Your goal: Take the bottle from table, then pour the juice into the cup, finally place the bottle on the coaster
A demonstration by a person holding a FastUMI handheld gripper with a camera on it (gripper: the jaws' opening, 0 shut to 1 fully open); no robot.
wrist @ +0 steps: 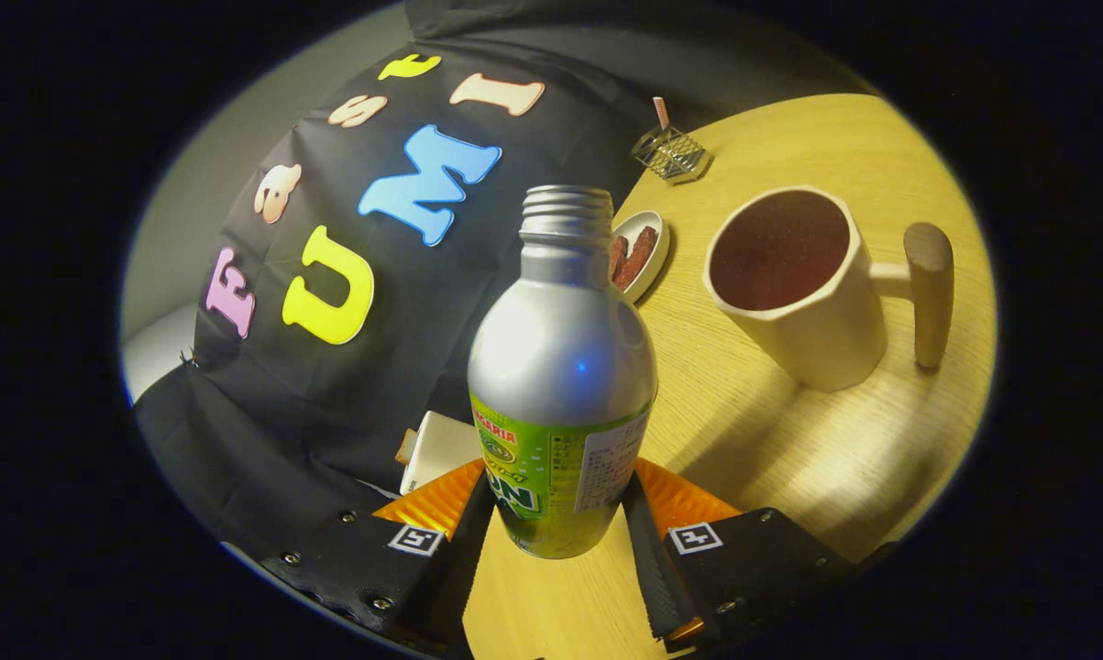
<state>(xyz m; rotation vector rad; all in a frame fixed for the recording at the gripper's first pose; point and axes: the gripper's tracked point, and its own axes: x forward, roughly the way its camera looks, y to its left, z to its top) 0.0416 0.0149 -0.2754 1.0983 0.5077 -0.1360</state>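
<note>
The claw is clamped on the bottle, both fingers pressing its lower sides, cap off. It seems lifted clear of the worktop, though that is hard to judge. The cup, dark inside, stands beyond the fingers.

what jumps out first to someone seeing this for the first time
The silver metal bottle with a green label, cap off, stands out first, clamped between the gripper fingers and lifted over the round wooden table. Just beyond it to the right sits the cream faceted cup with a wooden handle, already holding dark liquid. Behind the bottle's neck lies a small white dish of reddish-brown snacks.
</note>
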